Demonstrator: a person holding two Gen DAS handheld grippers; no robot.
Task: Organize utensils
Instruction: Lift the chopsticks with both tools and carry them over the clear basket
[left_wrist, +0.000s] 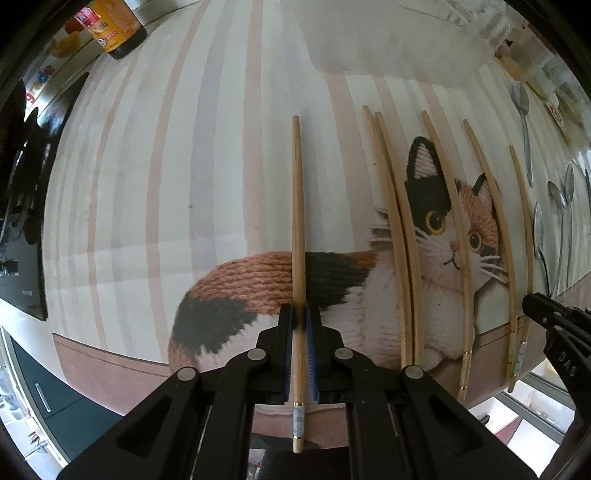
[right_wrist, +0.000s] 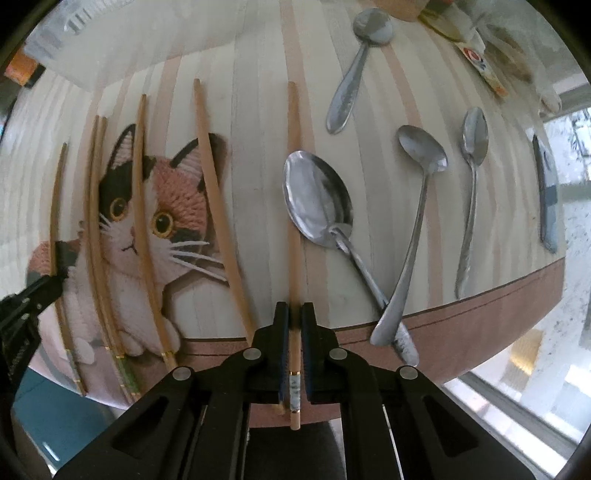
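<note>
Gripped chopstick overhanging table edge

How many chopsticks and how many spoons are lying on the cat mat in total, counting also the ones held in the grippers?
Chopsticks: 6
Spoons: 4
Total: 10

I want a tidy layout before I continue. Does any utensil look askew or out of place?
Yes. The big spoon and a slimmer spoon cross at their handles near the mat's front edge, forming an X. The spoon farther back lies slanted. The loose chopsticks look roughly parallel.
</note>
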